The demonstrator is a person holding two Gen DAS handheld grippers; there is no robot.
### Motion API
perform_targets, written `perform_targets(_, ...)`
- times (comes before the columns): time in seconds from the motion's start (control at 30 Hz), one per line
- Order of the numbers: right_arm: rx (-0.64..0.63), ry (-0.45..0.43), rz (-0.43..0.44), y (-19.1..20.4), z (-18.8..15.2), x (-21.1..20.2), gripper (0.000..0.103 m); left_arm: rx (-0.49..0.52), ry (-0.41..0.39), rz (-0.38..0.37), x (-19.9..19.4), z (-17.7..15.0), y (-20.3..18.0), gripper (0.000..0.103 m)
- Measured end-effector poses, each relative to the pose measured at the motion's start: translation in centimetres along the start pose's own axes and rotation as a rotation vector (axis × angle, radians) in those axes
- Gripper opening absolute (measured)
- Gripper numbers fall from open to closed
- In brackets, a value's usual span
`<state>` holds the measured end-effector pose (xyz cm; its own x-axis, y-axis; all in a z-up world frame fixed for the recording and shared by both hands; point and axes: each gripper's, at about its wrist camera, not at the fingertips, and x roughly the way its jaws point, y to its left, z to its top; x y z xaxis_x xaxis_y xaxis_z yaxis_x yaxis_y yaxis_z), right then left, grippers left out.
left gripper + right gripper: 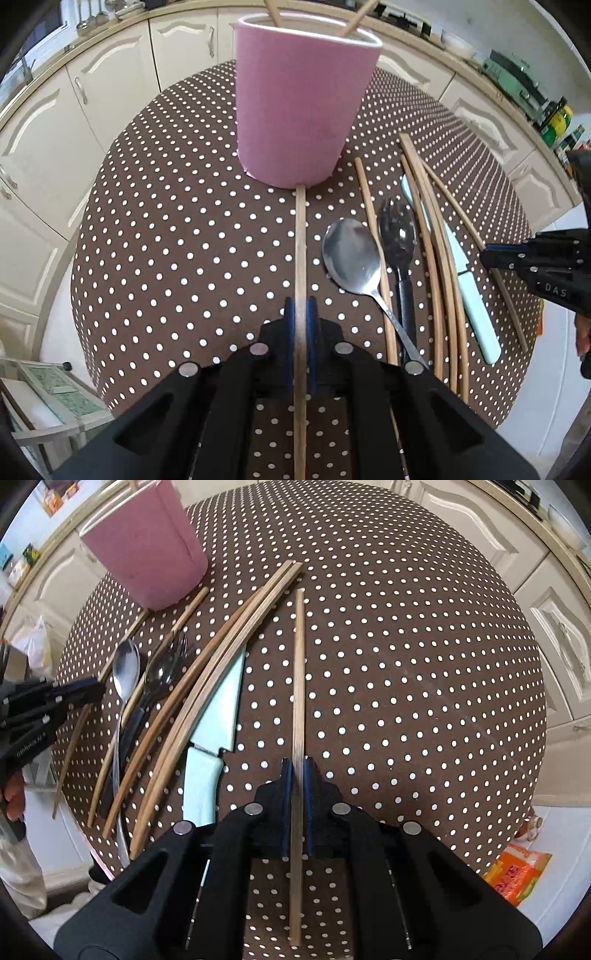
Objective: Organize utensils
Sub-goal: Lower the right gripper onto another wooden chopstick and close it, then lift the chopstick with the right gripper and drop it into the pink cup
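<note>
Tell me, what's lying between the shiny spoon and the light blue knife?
Between the spoon and the knife lie a black spork and several wooden chopsticks, side by side on the dotted tablecloth. The left wrist view shows this best.

left gripper: blue pads pressed together on a chopstick, pointing forward over the table | right gripper: pads clamped on another chopstick, level, to the left one's right
</note>
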<state>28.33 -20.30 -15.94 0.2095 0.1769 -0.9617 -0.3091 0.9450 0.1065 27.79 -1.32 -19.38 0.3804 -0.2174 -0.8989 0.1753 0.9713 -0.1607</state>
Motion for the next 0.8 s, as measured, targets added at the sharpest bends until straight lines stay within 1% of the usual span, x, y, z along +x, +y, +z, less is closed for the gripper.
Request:
perform_targets(0.03, 0.011, -0.017, 0.010, 0.0, 1.2, -0.1, 0.007, -0.006, -0.010, -0.005, -0.5, -0.8, 0.2, 0.006)
perform_targets(0.13, 0.037, -0.066, 0.037, -1.3, 0.4, -0.6, 0.006, -0.028, -0.043, -0.020, -1.8, -2.4, 1.4, 0.006)
perform_targets(0.23, 0.059, -0.134, 0.053, -2.3, -0.6, -2.0, 0.006, -0.055, -0.080, -0.028, -3.3, -4.0, 2.3, 0.006)
perform_targets(0.3, 0.071, -0.203, 0.077, -2.6, -0.7, -3.3, 0.006, -0.072, -0.113, -0.029, -4.3, -4.6, 2.9, 0.006)
perform_targets(0.4, 0.077, -0.310, 0.112, -2.7, -0.9, -5.7, 0.006, -0.086, -0.183, -0.037, -6.0, -5.2, 3.1, 0.006)
perform_targets(0.43, 0.076, -0.338, 0.122, -3.2, -0.7, -6.3, 0.006, -0.080, -0.224, -0.044, -6.8, -5.2, 3.1, 0.006)
perform_targets(0.5, 0.070, -0.425, 0.124, -2.6, -0.5, -8.3, 0.006, -0.072, -0.294, -0.036, -8.1, -5.2, 2.7, 0.006)
perform_targets(0.53, 0.070, -0.454, 0.132, -2.4, -0.5, -8.9, 0.006, -0.065, -0.350, -0.039, -9.2, -5.1, 2.5, 0.006)
perform_targets(0.6, 0.068, -0.538, 0.154, -2.1, -0.3, -10.7, 0.006, -0.063, -0.436, -0.046, -11.0, -4.4, 1.9, 0.006)
perform_targets(0.63, 0.066, -0.566, 0.163, -2.0, -0.4, -11.3, 0.006, -0.055, -0.475, -0.045, -11.8, -4.2, 1.6, 0.006)
perform_targets(0.7, 0.059, -0.643, 0.194, -1.3, -0.4, -12.8, 0.006, -0.049, -0.536, -0.041, -13.1, -3.8, 1.3, 0.006)
perform_targets(0.73, 0.055, -0.666, 0.205, -0.2, -0.9, -13.1, 0.006, -0.037, -0.569, -0.037, -13.8, -3.5, 0.9, 0.006)
perform_targets(0.8, 0.045, -0.728, 0.239, 0.8, -0.3, -13.9, 0.006, -0.023, -0.621, -0.033, -14.8, -2.8, 0.3, 0.006)
